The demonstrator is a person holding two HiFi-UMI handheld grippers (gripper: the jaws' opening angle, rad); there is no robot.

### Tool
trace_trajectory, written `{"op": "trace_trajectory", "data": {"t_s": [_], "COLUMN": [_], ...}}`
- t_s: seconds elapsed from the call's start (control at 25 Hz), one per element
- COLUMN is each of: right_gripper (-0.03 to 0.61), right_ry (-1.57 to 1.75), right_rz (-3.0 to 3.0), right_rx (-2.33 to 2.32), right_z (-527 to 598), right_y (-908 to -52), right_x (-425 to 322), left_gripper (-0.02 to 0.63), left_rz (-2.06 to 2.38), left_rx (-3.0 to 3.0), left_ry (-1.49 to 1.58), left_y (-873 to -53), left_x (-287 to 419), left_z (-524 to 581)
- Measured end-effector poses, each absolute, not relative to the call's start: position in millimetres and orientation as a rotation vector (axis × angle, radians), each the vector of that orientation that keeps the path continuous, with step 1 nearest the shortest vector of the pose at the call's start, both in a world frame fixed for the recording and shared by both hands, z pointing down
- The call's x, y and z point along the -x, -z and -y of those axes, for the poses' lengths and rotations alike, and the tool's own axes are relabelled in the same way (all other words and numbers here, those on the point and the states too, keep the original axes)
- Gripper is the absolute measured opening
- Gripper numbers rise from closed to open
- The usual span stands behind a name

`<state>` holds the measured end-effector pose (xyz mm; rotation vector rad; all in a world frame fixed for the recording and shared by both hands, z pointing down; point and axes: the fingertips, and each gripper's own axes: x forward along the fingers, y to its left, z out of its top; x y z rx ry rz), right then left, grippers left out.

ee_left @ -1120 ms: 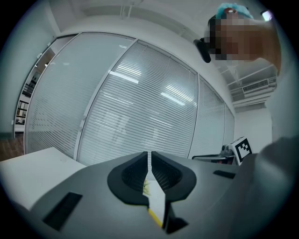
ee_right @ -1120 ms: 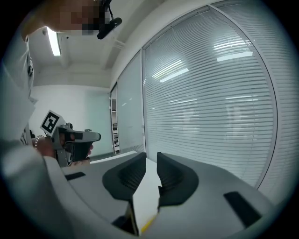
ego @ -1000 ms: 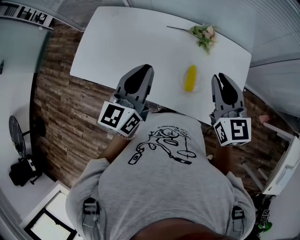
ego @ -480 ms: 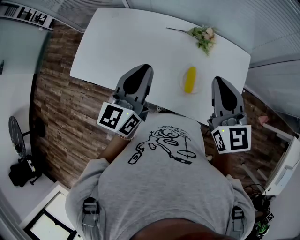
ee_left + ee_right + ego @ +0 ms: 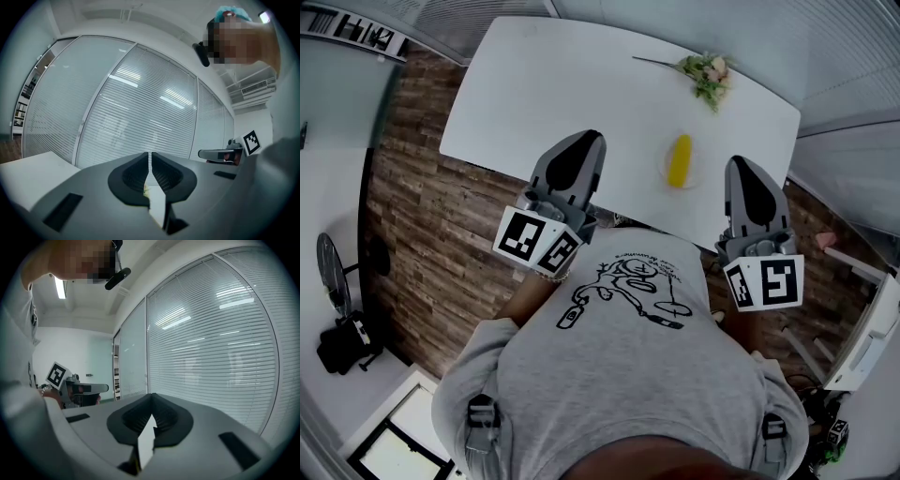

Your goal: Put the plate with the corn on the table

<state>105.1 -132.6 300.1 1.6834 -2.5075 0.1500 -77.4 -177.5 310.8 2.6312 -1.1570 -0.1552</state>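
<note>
Sitting near the table [image 5: 544, 84] edge is the plate [image 5: 699, 171].

The plate [image 5: 665, 170] under the corn [image 5: 680, 159] barely shows against the white bench [image 5: 553, 84], whose near edge hides behind the left gripper [image 5: 585, 142] and right gripper [image 5: 742, 169]. The far leafy bunch [image 5: 708, 73] is too small to identify.

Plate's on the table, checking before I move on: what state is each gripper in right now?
Left gripper: shut, holding nothing.
Right gripper: shut, its jaws have just closed, with nothing between them.
</note>
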Motion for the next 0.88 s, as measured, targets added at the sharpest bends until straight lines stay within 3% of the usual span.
{"op": "trace_trajectory", "data": {"t_s": [0.88], "right_gripper": [0.006], "right_ry": [-0.153], "right_rz": [2.496], "right_rx": [-1.688], "right_z": [131.8], "right_y": [-299.5], "right_x": [-105.1], "left_gripper": [0.035], "left_rz": [1.159], "left_rx": [-2.630], "left_ry": [0.169], "left_y": [-306.1], "left_x": [77.1], "left_z": [176.0]}}
